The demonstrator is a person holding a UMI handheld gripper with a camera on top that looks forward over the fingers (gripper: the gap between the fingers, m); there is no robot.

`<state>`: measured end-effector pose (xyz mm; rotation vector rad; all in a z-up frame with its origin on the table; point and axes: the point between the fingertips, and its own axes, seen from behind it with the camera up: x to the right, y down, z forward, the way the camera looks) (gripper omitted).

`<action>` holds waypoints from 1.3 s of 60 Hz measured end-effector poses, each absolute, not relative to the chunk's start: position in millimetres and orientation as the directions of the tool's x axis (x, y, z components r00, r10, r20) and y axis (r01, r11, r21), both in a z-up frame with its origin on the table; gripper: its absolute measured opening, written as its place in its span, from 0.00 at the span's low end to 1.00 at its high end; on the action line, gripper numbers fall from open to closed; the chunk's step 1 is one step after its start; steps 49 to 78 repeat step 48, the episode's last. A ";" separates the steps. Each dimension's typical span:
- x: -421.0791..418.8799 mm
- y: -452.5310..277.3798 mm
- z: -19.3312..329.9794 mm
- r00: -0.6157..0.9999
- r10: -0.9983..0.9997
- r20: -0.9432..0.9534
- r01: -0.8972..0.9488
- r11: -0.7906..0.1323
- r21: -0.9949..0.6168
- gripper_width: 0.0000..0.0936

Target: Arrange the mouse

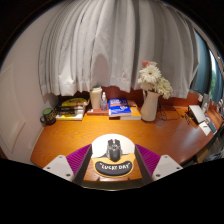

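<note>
My gripper [113, 163] is shut on a cream, rounded mouse [113, 160] with "LUCKY DAY" lettered across its near side and a dark part [114, 150] on its top. The mouse fills the space between the two fingers, whose purple pads [79, 156] show at either side. The mouse is held above the near edge of a brown wooden desk [110, 128], apart from the things on it.
At the back of the desk stand a white vase of pale flowers [151, 92], a stack of books [121, 108], a small bottle [96, 98], more books [71, 106] and a dark cup [47, 116]. White items [200, 114] lie beyond the vase. White curtains [110, 45] hang behind.
</note>
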<state>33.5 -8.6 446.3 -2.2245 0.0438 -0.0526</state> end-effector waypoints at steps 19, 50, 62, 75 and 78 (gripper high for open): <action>17.6 -89.2 476.0 0.998 -0.047 0.042 0.006 -0.597 -0.802 0.91; 14.7 -104.2 506.2 0.998 -0.052 0.025 -0.009 -0.565 -0.825 0.91; 14.7 -104.2 506.2 0.998 -0.052 0.025 -0.009 -0.565 -0.825 0.91; 14.7 -104.2 506.2 0.998 -0.052 0.025 -0.009 -0.565 -0.825 0.91; 14.7 -104.2 506.2 0.998 -0.052 0.025 -0.009 -0.565 -0.825 0.91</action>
